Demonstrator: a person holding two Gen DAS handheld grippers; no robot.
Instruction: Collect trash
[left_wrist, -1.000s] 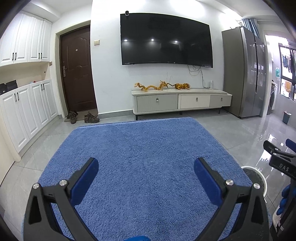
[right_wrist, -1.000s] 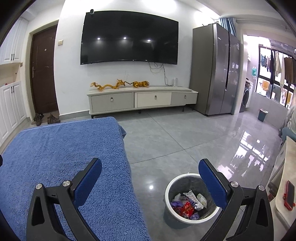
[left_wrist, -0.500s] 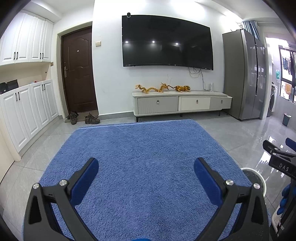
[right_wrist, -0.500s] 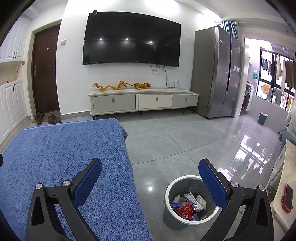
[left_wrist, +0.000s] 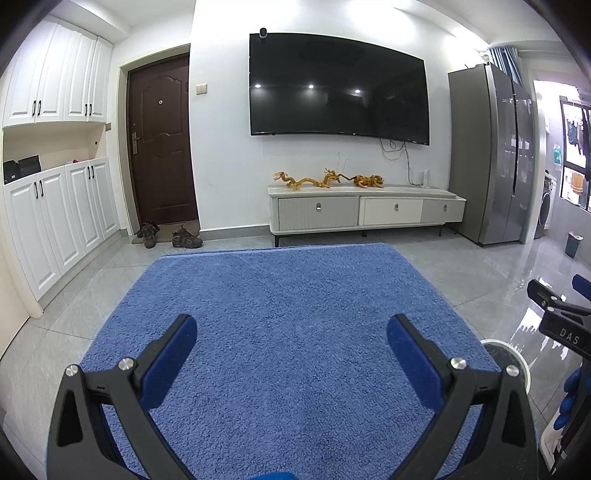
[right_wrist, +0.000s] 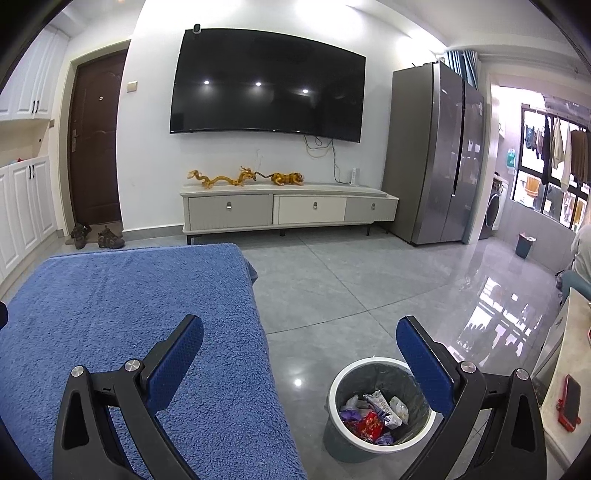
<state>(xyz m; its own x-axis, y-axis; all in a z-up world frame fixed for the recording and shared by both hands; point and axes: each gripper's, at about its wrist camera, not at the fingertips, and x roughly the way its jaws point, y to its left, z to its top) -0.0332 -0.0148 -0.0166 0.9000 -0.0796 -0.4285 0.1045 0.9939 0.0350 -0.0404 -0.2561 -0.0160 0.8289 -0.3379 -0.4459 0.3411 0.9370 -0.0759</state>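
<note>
A round grey bin with a white rim (right_wrist: 369, 365) stands on the floor tiles at the lower right of the right wrist view, holding crumpled wrappers (right_wrist: 373, 417) in red, purple and white. My right gripper (right_wrist: 300, 339) hangs open above the blue cloth's right edge and the bin, nothing between its fingers. My left gripper (left_wrist: 291, 338) is open over the blue fleece cloth (left_wrist: 288, 314), also holding nothing. In the left wrist view the bin's rim (left_wrist: 517, 360) peeks out at the right, beside part of the right gripper's body.
The blue cloth (right_wrist: 129, 295) covers a raised surface with an edge dropping to glossy grey tiles. Ahead stand a low TV cabinet (right_wrist: 288, 210), a wall TV and a steel fridge (right_wrist: 436, 155). Shoes (left_wrist: 168, 234) lie by the door. A red phone (right_wrist: 570, 402) rests on a ledge at right.
Both views have tilted up slightly, so the room sits lower in frame. Both grippers stay open and hold nothing; the bin and its contents have not moved.
</note>
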